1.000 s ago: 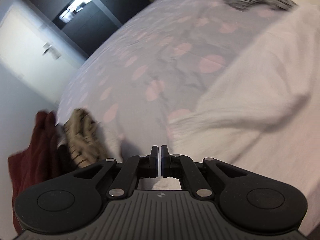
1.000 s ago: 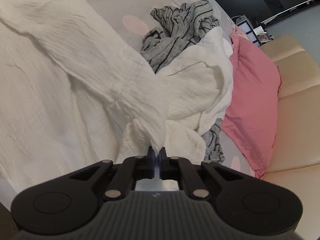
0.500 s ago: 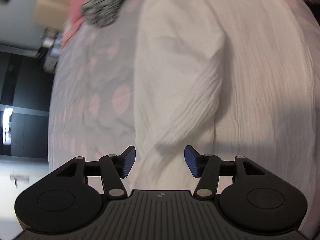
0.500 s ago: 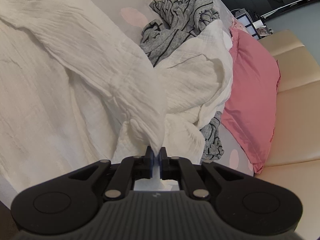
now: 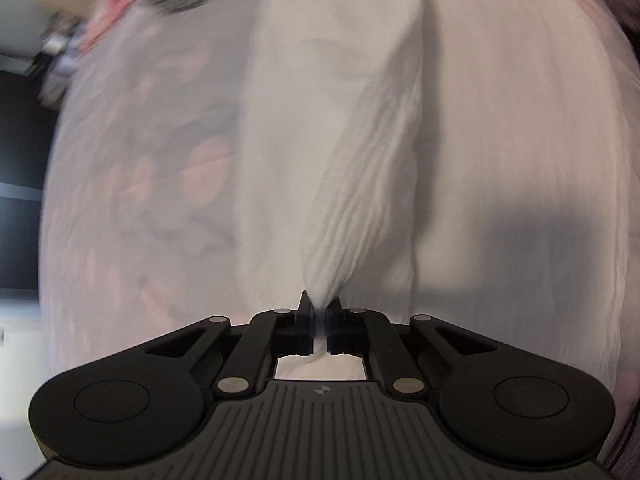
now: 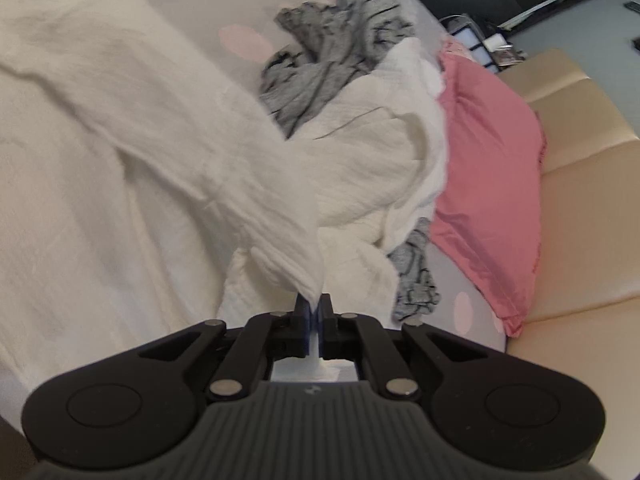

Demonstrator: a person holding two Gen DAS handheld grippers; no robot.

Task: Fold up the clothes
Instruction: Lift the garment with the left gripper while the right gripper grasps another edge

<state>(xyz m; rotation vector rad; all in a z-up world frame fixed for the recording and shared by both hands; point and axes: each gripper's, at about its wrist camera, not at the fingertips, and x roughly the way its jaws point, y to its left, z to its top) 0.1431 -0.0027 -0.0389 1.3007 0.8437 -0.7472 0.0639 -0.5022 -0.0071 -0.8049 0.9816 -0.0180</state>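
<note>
Both claws, left claw (image 5: 319,312) and right claw (image 6: 315,312), pinch the white garment (image 6: 120,128) low in frame; it looks soft, light, limp, best held at edges.

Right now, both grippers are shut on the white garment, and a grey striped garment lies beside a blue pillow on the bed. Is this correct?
Not quite: the pillow is pink, not blue, as the right wrist view shows. The rest holds: the left gripper and the right gripper are each shut on the white garment, and the grey striped garment lies beside that pillow on the bed.
</note>
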